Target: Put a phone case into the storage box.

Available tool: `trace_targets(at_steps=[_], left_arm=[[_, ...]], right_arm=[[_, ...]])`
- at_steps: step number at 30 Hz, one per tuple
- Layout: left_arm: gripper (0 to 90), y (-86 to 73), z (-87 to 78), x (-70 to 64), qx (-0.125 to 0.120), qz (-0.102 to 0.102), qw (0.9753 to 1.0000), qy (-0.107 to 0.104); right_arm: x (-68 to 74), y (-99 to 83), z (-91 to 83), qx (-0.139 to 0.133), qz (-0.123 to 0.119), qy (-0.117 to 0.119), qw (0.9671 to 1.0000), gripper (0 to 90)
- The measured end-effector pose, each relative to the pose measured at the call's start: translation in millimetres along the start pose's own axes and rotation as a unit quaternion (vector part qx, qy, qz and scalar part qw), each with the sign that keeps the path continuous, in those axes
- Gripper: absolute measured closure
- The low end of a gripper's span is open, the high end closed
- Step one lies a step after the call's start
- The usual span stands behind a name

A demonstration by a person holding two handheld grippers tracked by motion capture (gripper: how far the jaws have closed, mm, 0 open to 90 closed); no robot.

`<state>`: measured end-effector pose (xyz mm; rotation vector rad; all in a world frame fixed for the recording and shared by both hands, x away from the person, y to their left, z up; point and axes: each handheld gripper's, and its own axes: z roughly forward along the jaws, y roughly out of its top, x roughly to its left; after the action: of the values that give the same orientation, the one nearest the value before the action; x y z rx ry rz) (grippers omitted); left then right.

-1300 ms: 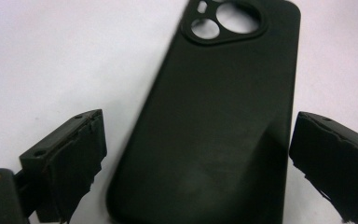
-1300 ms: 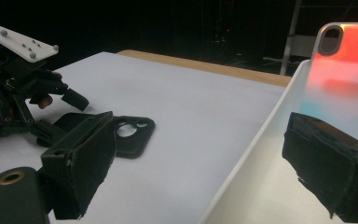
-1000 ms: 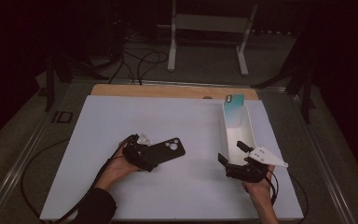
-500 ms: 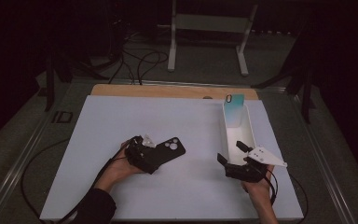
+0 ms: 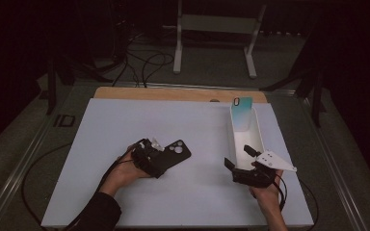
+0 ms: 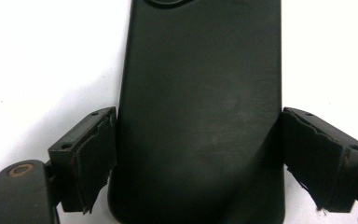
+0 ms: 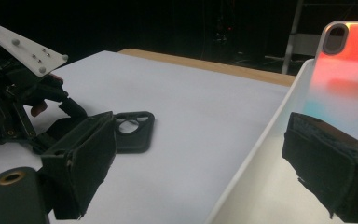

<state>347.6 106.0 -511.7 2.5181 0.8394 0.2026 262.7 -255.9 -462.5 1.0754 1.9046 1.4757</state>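
A black phone case (image 5: 177, 151) lies flat on the white table (image 5: 125, 120), camera cutout pointing away. My left gripper (image 5: 165, 161) is shut on its near end, and in the left gripper view the case (image 6: 198, 93) sits with a pad (image 6: 91, 156) pressed against each side. To the right stands a long white tray (image 5: 231, 132), with an iridescent teal phone case (image 5: 242, 114) leaning upright at its far end. My right gripper (image 5: 238, 157) is open at the tray's near end, one jaw inside and one outside its left wall (image 7: 261, 135).
A wooden strip (image 5: 173, 94) runs along the table's far edge. Beyond it, on the dark floor, are cables (image 5: 144, 60) and a metal stand (image 5: 217, 29). Bare white tabletop lies between the two grippers and behind them.
The left gripper and the black case have shifted very slightly to the right. The right gripper has stayed where it was.
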Motion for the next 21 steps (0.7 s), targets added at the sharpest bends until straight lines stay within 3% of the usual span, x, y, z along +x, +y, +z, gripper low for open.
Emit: trace_targets(at_steps=[2, 5, 13, 21], left_arm=[[15.9, -0.4, -0.2, 0.0, -0.003, -0.003, 1.0, -0.001], [16.2, -1.4, -2.1, 1.1, -0.025, -0.021, 0.9993, -0.02], [16.1, -1.9, -8.6, -2.2, -0.049, -0.026, 0.9985, -0.009], [15.9, -4.9, -21.4, -3.9, -0.085, -0.042, 0.9955, 0.002]], right_arm=[[-0.3, 0.0, -0.1, 0.0, 0.0, -0.001, 1.0, 9.9], [-1.2, 0.1, -0.6, 0.001, 0.0, -0.003, 1.0, 9.9], [-2.7, 0.9, -1.2, 0.003, 0.002, -0.006, 1.0, 9.9], [-2.6, 1.9, -0.1, 0.011, 0.001, -0.006, 0.9999, 9.9]])
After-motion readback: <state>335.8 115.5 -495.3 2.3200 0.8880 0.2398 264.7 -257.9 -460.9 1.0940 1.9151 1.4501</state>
